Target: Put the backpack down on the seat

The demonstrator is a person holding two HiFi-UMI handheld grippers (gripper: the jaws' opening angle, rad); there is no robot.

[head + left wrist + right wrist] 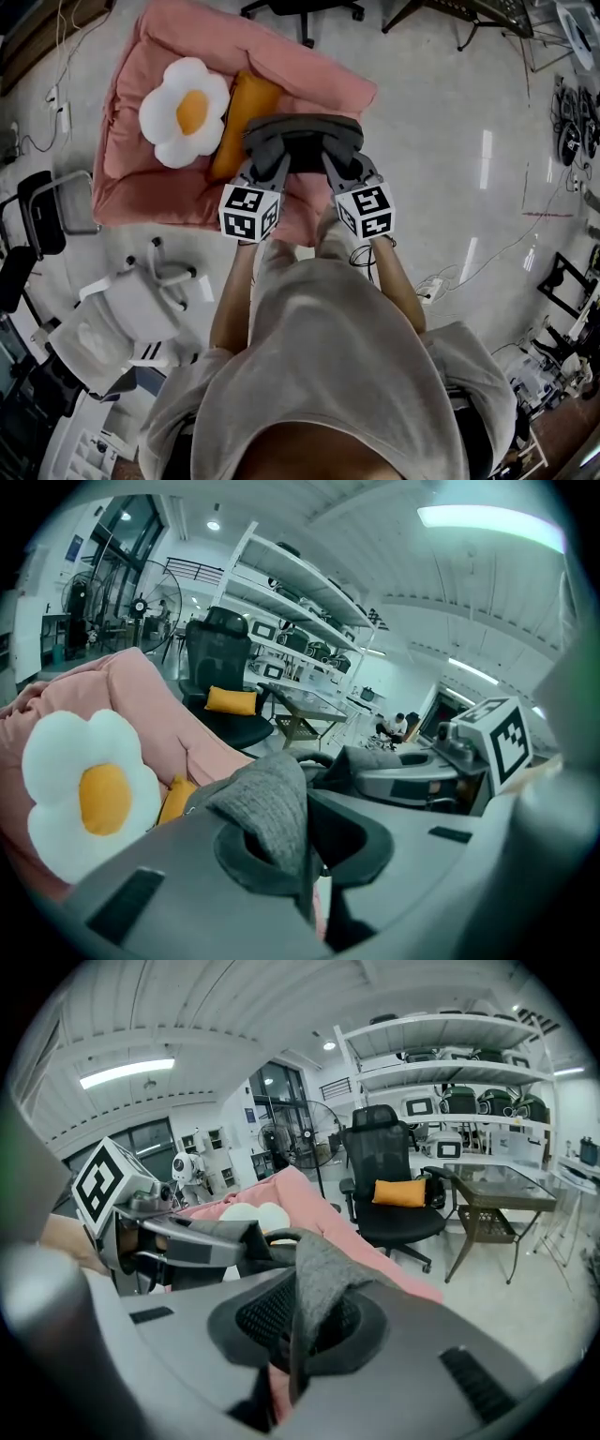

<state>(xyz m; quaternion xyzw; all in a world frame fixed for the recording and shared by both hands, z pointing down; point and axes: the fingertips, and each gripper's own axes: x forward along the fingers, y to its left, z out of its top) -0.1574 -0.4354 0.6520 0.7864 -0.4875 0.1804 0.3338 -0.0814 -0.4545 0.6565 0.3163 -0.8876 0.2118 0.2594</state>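
A grey backpack (303,141) hangs between my two grippers, above the front edge of the pink cushioned seat (159,192). My left gripper (272,161) is shut on a fold of the backpack's grey fabric (270,803), which runs down between its jaws. On the other side, grey backpack fabric (319,1279) is pinched in my right gripper (334,161), also shut. A white and yellow egg-shaped cushion (185,111) and an orange cushion (246,117) lie on the seat just left of the backpack. The backpack's underside is hidden.
A white office chair (122,319) and a black chair (42,211) stand left of the person. Cables and a power strip (431,286) lie on the floor to the right. Beyond the seat stand a black office chair (389,1194) and a glass table (502,1185).
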